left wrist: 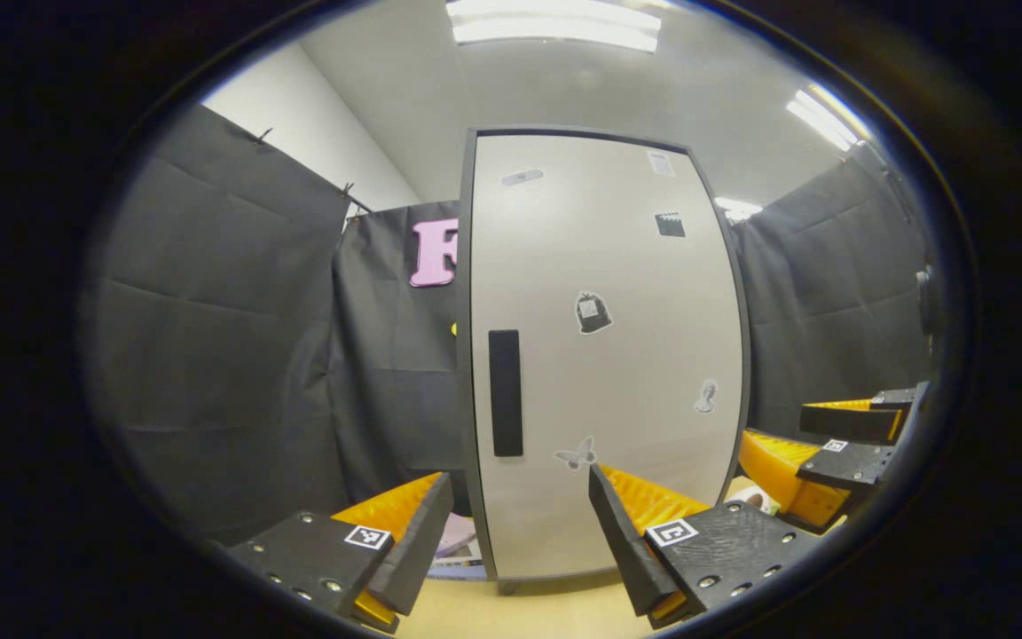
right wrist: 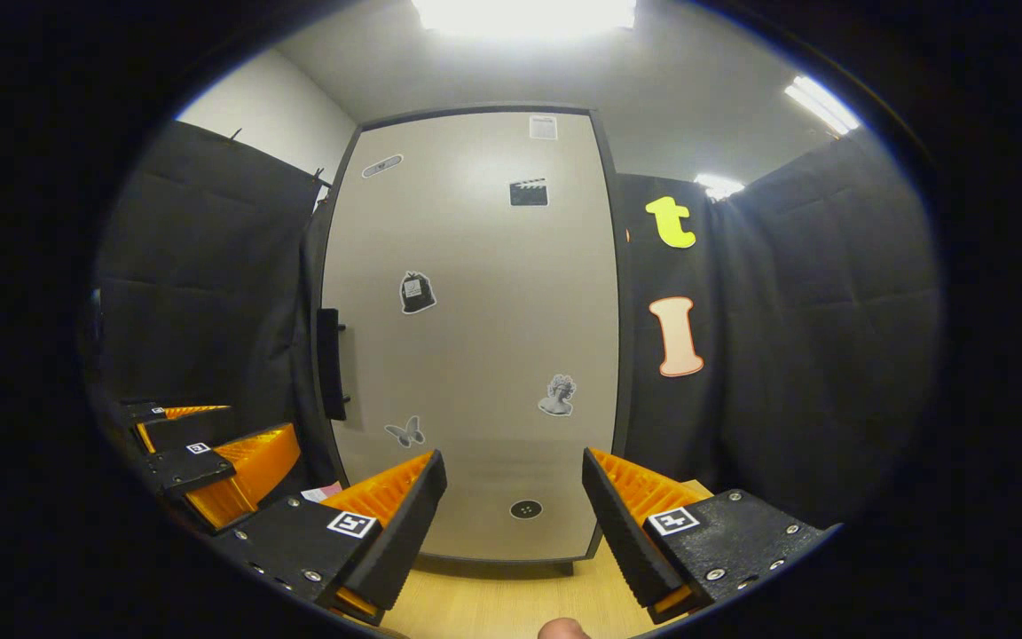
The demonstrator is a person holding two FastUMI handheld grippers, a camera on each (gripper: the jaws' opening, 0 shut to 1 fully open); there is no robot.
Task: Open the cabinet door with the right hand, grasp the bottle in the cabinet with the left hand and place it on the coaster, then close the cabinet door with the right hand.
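- My right gripper (right wrist: 511,497) is spread wide with nothing between its fingers, pointing straight at the cabinet door (right wrist: 475,337), which is shut.
- The relation that matters is the handle (right wrist: 328,364): a dark vertical bar on the door's left edge as I see it from the right gripper view, so it lies up and to the left of my right gripper, not straight ahead.
- Its long axis runs up and down, so I judge my fingers need to come at it from either side, level, rather than from above and below.
- My left gripper (left wrist: 520,524) is also spread and empty. In the left gripper view the handle (left wrist: 505,392) sits almost directly above the gap between its fingers, so the left is lined up closer to the handle than the right.
- The task gives the door to the right hand, so the right must cross leftward, toward where my left gripper (right wrist: 209,453) sits low at its left.
- The bottle is behind the shut door; I cannot see it.
- Something pale (left wrist: 462,537) lies on the counter (right wrist: 511,603) by the cabinet's foot; I cannot tell whether it is the coaster.
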